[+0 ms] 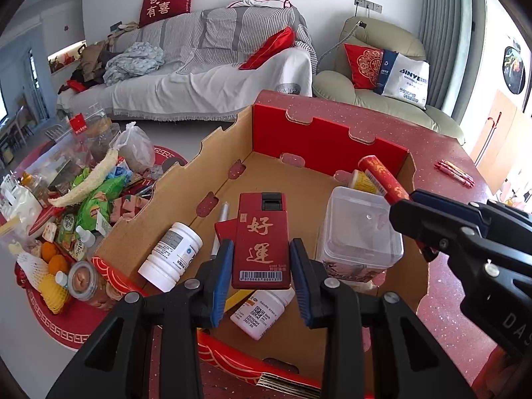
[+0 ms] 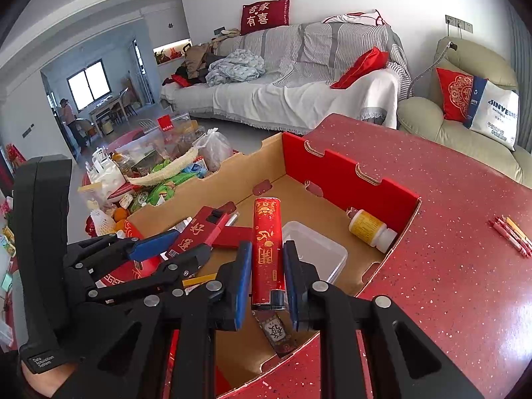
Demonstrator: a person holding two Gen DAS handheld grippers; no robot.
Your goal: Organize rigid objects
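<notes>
Two grippers hold items over the box point(image 1: 232, 153) on the desk point(image 2: 449, 276).
Left gripper point(image 1: 261, 259) pinches the flat red case point(image 1: 262, 242), right gripper point(image 2: 266, 272) clamps the red tube point(image 2: 267, 249); both point steeply down. Judgement: lower each into bare floor, clear of the clear tub point(image 1: 360, 229) and bottles, before releasing.

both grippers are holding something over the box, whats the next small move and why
Probably lower the left gripper and release the flat red case onto the cardboard box floor: it hangs gripped above the bottles already inside, while the right gripper grips the red tube.
</notes>
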